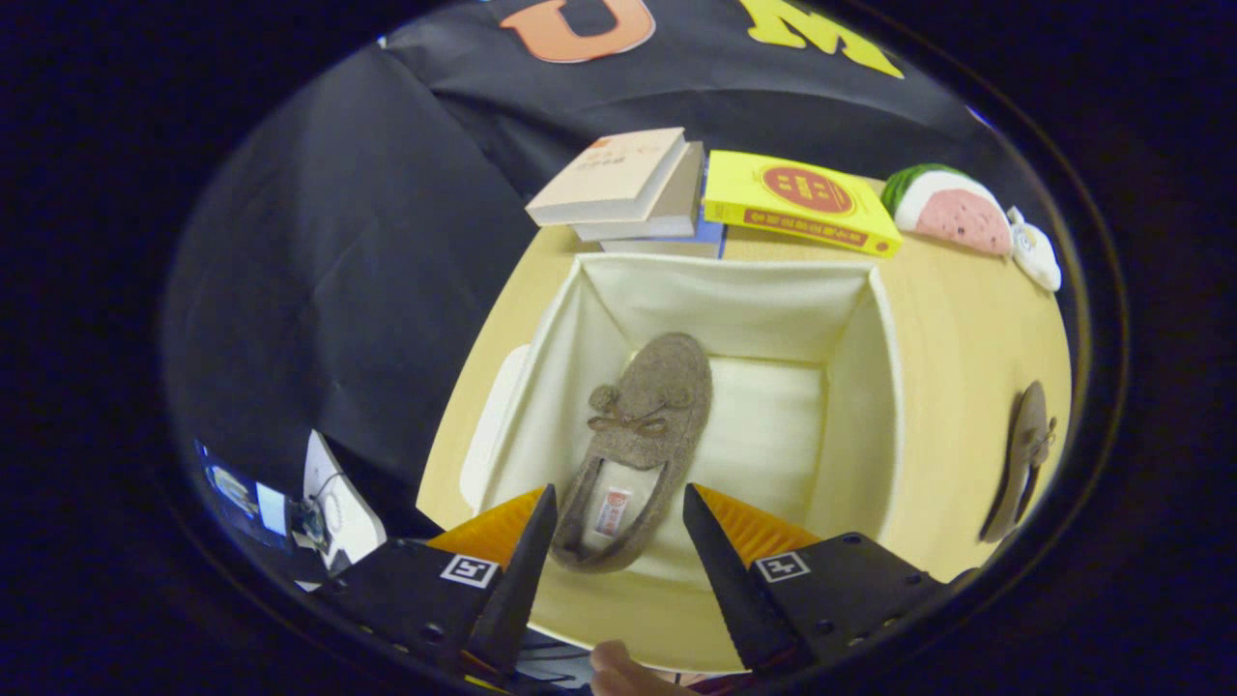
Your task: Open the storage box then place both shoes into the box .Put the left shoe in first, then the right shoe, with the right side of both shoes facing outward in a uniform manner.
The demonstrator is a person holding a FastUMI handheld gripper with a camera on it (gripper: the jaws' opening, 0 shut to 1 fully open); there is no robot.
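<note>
The desk (pixel 966 338) spreads pale and wooden beyond the fingers, carrying everything else. On it, just ahead of the fingers, stands the storage box (pixel 870 387), open at the top, its cream fabric walls upright and its lining bare on the side ahead of the right finger. A flat whitish piece (pixel 488 425), perhaps the lid, lies on the desk against the box's outer wall on the left finger's side; what it is cannot be told for certain.

Beyond the box, a stack of books (pixel 628 188) sits at the far edge of the desk, with a yellow book (pixel 797 203) just beside it. Further out past the right finger lie a watermelon-slice toy (pixel 952 208) and a small white toy (pixel 1034 251) next to it.

Inside the box, a brown slipper (pixel 643 425) with a small bow lies on the floor, its heel between the fingertips and its toe pointing away from them. The second brown slipper (pixel 1024 454) rests on the desk outside the box, well off beyond the right finger.

The gripper (pixel 618 522) hovers over the near rim of the box with its fingers spread wide, touching nothing.
</note>
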